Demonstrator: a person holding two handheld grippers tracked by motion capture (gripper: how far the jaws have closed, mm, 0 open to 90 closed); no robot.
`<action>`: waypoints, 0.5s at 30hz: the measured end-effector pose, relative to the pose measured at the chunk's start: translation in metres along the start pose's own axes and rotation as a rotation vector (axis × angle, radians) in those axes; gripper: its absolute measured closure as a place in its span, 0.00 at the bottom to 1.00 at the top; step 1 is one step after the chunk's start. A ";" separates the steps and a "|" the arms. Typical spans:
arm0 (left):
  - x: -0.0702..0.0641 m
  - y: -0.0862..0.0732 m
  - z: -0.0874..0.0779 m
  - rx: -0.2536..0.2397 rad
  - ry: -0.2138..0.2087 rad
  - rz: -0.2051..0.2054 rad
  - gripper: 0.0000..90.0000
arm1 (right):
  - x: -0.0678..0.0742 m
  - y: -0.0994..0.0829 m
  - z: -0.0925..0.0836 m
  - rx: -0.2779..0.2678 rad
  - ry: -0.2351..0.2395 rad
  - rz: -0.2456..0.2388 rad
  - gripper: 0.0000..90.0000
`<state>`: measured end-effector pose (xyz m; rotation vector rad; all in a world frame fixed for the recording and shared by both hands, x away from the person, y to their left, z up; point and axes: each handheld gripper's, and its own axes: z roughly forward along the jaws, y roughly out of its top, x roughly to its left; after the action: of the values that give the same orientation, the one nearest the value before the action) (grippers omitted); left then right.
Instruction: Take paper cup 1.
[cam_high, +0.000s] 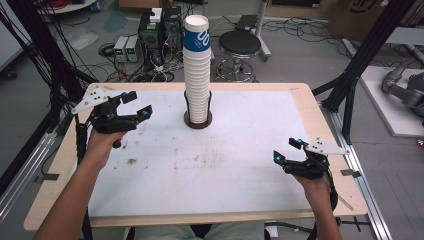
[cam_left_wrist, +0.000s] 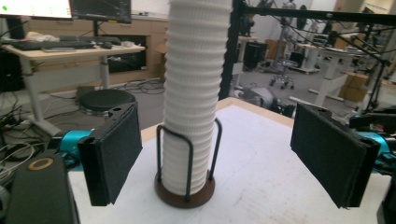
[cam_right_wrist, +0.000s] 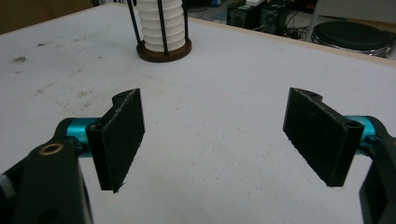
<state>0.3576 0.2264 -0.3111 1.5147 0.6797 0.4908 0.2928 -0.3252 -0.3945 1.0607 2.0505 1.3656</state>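
Note:
A tall stack of white paper cups (cam_high: 197, 75), the top one printed blue, stands in a dark round wire holder (cam_high: 198, 120) at the table's far middle. My left gripper (cam_high: 137, 104) hovers to the left of the stack, open, with nothing between its jaws; in the left gripper view the cup stack (cam_left_wrist: 194, 93) and its holder (cam_left_wrist: 185, 191) rise straight ahead between the pads. My right gripper (cam_high: 287, 150) rests low at the table's right side, open and empty, pointing across the table toward the cup stack (cam_right_wrist: 161, 25) far off.
The white table top (cam_high: 200, 165) has a wooden rim and a few scuff marks. Black frame posts (cam_high: 360, 55) stand at both sides. Behind the table are a round stool (cam_high: 240, 45), computer boxes and cables on the floor.

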 end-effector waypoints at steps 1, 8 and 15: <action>-0.001 0.006 0.004 0.003 -0.008 0.004 0.18 | -0.001 0.000 -0.001 0.001 -0.002 0.000 0.23; 0.000 0.034 0.020 -0.004 -0.045 0.008 0.18 | -0.001 0.000 -0.002 0.002 -0.003 0.001 0.23; 0.003 0.063 0.036 0.002 -0.061 0.005 0.18 | 0.000 0.000 0.000 0.001 0.003 -0.006 0.23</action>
<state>0.3913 0.2034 -0.2513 1.5276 0.6297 0.4459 0.2928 -0.3248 -0.3944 1.0529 2.0557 1.3641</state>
